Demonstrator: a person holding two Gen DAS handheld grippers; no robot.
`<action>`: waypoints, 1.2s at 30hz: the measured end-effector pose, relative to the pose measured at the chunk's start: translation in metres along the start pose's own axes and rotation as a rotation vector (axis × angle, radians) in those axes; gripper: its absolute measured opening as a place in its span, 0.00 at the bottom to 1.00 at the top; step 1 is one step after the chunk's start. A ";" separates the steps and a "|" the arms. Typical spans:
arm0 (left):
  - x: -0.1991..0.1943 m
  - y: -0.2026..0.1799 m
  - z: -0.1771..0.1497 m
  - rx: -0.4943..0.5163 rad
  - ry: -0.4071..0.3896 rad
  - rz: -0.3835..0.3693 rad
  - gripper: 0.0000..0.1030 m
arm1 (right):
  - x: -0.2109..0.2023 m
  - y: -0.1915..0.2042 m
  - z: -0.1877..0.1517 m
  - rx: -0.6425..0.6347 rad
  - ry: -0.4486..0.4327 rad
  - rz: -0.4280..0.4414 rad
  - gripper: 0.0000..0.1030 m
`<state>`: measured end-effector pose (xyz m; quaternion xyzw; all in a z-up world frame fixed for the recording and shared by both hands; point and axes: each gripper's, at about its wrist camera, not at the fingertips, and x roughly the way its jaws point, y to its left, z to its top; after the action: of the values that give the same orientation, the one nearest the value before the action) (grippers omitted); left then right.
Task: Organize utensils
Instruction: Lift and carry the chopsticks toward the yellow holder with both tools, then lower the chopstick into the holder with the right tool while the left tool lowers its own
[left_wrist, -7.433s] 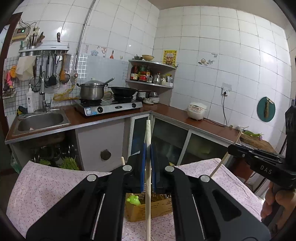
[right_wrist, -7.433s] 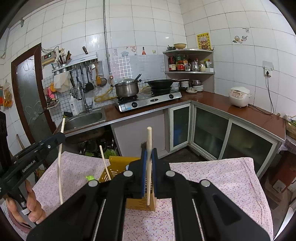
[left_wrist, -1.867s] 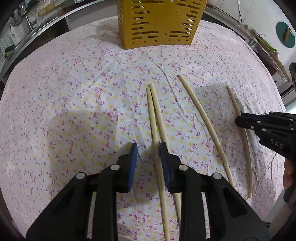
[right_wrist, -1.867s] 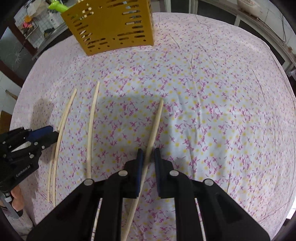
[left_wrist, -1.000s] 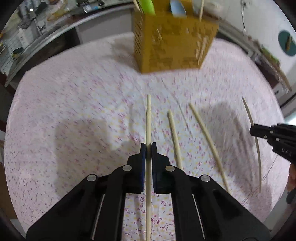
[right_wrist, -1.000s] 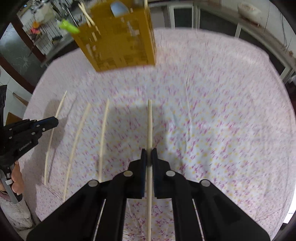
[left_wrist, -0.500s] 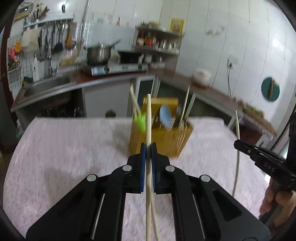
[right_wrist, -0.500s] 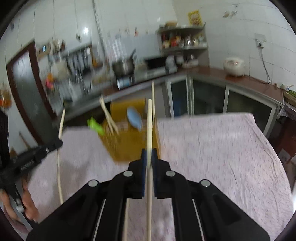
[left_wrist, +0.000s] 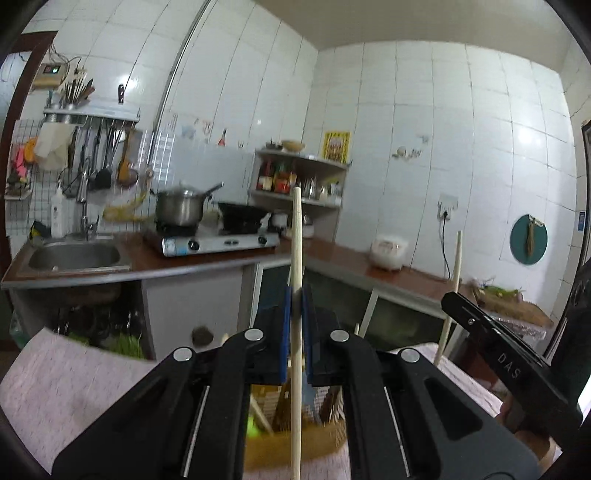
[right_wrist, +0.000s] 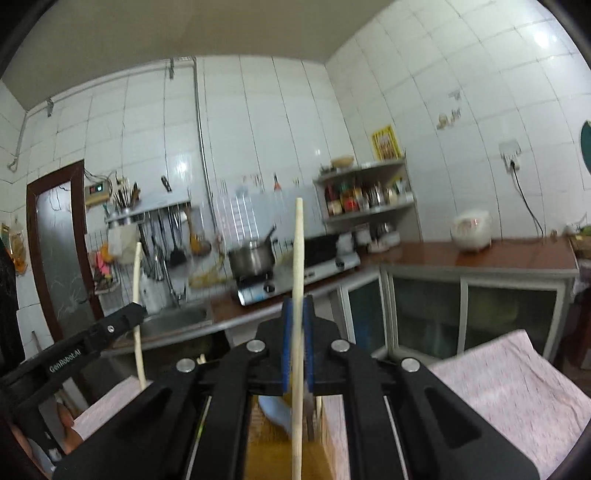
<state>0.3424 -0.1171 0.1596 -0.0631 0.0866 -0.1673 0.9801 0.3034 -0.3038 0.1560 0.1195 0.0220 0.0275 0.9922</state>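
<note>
- Both grippers have swung up from the floral table since the earlier frames, where chopsticks lay flat on the cloth; each now carries one upright, with the kitchen wall behind instead of the tabletop.
- Left gripper: the jaws are closed on a chopstick, which runs from 6 o'clock to 12 o'clock straight through the gap between the blue pads, its tip well above them.
- Right gripper: the jaws are likewise clamped on a second chopstick, standing near vertical between the pads and leaning very slightly.
- The yellow basket sits directly below the left jaws at 6 o'clock, blurred, with other utensils already standing in it; the same basket shows beneath the right jaws.
- Step in hand, as I judge it: carrying the two picked-up chopsticks to the basket for dropping in.
- Next move likely calls for lowering each bottom end into a basket compartment, keeping the stick upright, then opening the jaws once the end is inside the wall.
- Whether either lower end is already inside the basket cannot be told; the gripper bodies hide it.
</note>
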 end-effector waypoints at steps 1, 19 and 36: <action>0.005 -0.001 -0.001 0.007 -0.016 0.013 0.04 | 0.006 0.002 -0.001 -0.006 -0.013 0.004 0.06; 0.064 0.024 -0.031 0.018 -0.104 0.032 0.04 | 0.060 0.007 -0.049 -0.060 -0.096 0.031 0.06; 0.074 0.031 -0.064 0.027 -0.048 0.030 0.04 | 0.059 0.002 -0.076 -0.089 -0.051 0.046 0.06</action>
<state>0.4092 -0.1188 0.0816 -0.0524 0.0616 -0.1524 0.9850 0.3582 -0.2806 0.0808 0.0764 -0.0072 0.0481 0.9959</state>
